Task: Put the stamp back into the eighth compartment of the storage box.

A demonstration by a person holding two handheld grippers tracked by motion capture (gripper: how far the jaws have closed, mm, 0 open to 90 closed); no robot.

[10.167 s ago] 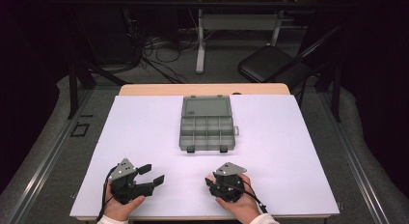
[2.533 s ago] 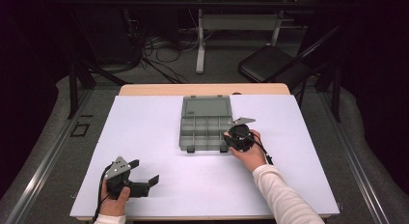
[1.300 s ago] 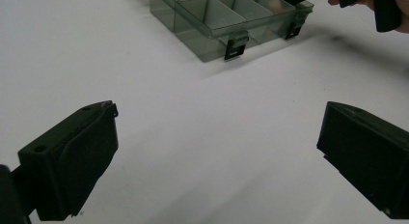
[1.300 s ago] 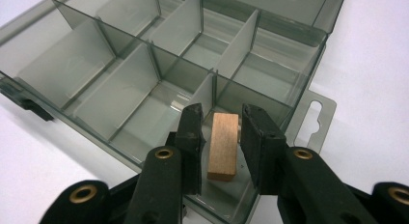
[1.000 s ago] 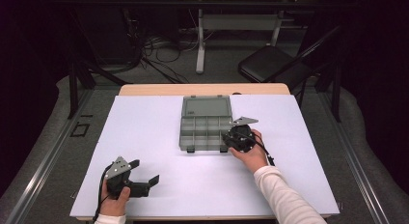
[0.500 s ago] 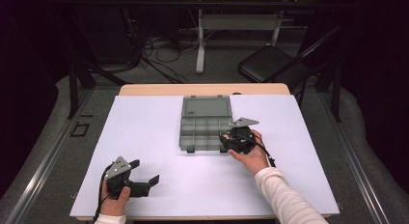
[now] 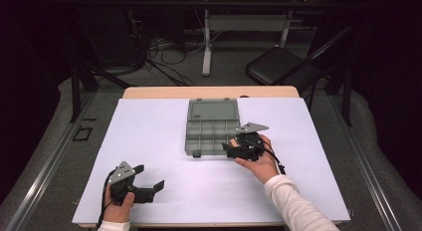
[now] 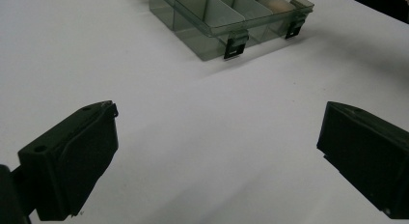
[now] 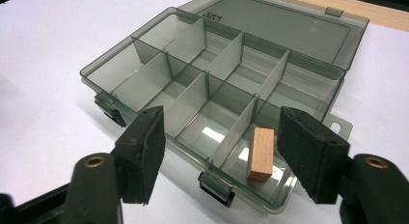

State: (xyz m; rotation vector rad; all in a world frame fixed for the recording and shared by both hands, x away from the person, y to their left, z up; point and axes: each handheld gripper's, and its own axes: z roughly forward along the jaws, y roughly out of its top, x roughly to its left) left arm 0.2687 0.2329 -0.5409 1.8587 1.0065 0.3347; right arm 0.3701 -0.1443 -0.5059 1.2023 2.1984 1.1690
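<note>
The wooden block (image 9: 261, 153) already stands in the organiser box's (image 9: 120, 57) near corner compartment, the right gripper (image 9: 222, 156) fingers having just opened off it, while the left gripper (image 7: 149, 181) waits open over the surface (image 7: 149, 126), nothing visibly left to load

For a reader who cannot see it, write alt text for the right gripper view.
A small wooden block lies in the near corner compartment of an open grey organiser box on a white table. The right gripper, jaws open and just widened, frames the box's front edge, clear of the block.

White-covered table (image 7: 164, 126); open grey compartment box (image 7: 211, 129) sits directly on it, near far edge.
</note>
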